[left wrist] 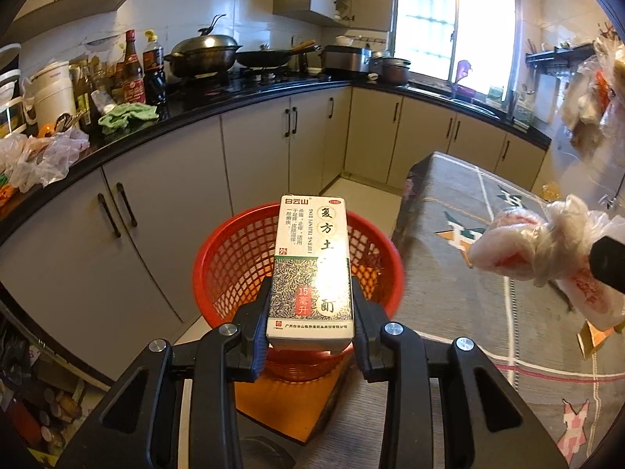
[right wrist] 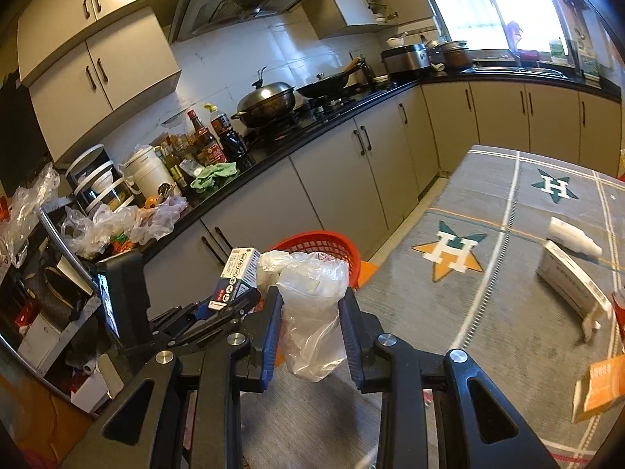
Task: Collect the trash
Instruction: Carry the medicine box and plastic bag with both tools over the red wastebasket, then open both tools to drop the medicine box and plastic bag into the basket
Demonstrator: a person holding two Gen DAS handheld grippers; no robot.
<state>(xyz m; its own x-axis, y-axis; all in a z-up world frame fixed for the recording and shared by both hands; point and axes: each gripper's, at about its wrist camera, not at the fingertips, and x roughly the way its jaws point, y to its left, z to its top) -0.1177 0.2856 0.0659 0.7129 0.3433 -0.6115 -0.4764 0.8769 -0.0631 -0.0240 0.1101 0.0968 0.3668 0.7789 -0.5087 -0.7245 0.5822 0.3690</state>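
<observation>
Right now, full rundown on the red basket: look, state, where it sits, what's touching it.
The red basket is round, looks like plastic, with open lattice walls and a solid rim. It stands upright on an orange surface beside the cloth-covered table, in front of the grey cabinets. Its inside is mostly hidden; nothing clear shows through the mesh. The medicine box, clamped in the left gripper, is in front of its opening from this view; whether they touch cannot be told. The right wrist view shows only part of its rim.

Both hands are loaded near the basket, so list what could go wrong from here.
1. The medicine box is pinched only at its lower end by the left gripper; it may tip and miss the red basket.
2. The plastic bag in the right gripper is limp and could cling to the pads on release.
</observation>
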